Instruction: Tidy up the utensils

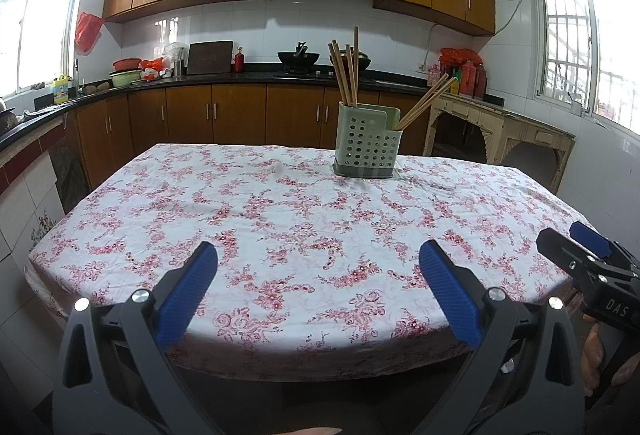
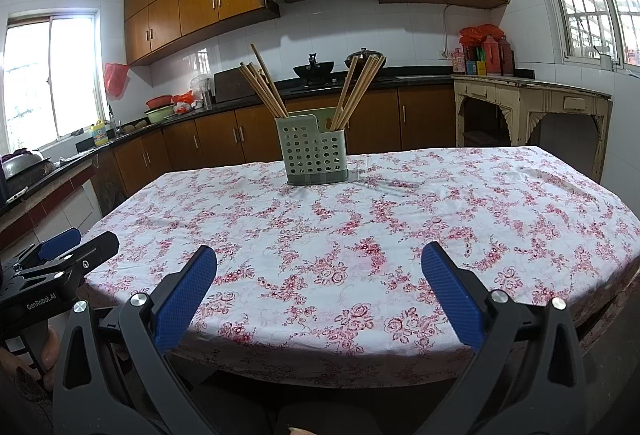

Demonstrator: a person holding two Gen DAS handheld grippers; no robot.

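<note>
A pale green perforated utensil holder (image 1: 366, 143) (image 2: 314, 151) stands upright near the far edge of the table. Several wooden chopsticks (image 1: 347, 71) (image 2: 264, 85) stick up from its taller back compartment, and a few more chopsticks (image 1: 426, 101) (image 2: 358, 87) lean rightward out of its lower compartment. My left gripper (image 1: 318, 259) hangs open over the table's near edge, nothing between its blue pads. My right gripper (image 2: 320, 263) is open too, at the near edge, empty. Each gripper shows at the other view's side: the right gripper (image 1: 588, 247) and the left gripper (image 2: 76, 249).
A floral tablecloth (image 1: 280, 235) (image 2: 440, 219) covers the table. Behind it runs a dark kitchen counter (image 1: 200, 77) with woks, bowls and bottles, over wooden cabinets. A worn cream side table (image 2: 528, 99) stands at the right by a window. A hand (image 1: 592, 359) grips the right gripper's handle.
</note>
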